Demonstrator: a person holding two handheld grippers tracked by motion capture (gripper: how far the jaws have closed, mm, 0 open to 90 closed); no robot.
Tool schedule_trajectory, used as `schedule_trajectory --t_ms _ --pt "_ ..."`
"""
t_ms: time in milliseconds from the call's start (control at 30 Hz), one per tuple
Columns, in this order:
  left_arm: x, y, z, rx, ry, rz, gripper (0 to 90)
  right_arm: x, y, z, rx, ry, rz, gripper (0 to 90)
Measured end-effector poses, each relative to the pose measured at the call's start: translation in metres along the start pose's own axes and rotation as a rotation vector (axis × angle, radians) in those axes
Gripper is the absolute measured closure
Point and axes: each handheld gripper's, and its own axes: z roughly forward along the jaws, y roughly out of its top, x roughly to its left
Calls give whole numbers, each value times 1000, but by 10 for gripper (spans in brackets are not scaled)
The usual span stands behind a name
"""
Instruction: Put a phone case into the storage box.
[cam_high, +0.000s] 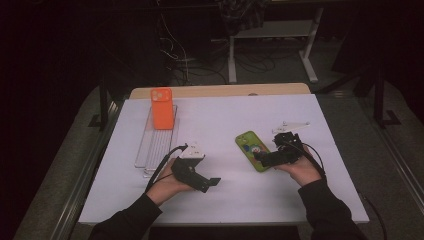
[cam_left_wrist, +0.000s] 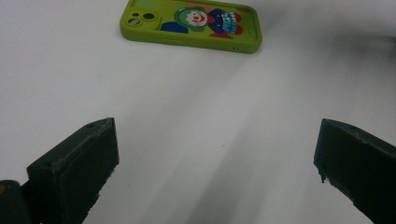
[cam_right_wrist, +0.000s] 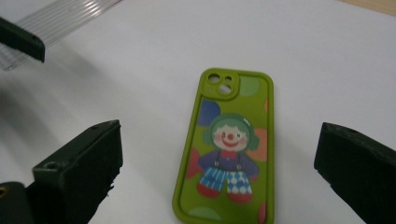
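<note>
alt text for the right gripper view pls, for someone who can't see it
A green phone case printed with a cartoon clown lies flat on a white table, between the open black jaws of the right gripper, which do not touch it. A clear ribbed tray sits at the top left corner.

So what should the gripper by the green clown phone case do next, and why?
Probably the right gripper should ease down and close on the green phone case. Its jaws stand wide open on either side of the case, which lies flat on the white table, not yet gripped.
</note>
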Motion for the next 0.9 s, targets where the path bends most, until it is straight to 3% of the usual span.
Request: schedule_trajectory --t_ms 567,900 --pt "0 0 -1 -8 3 6 0 -4 35 24 -40 -19 10 1" --pt "-1 1 -2 -15 0 19 0 -5 37 30 -35 -42 8 2"
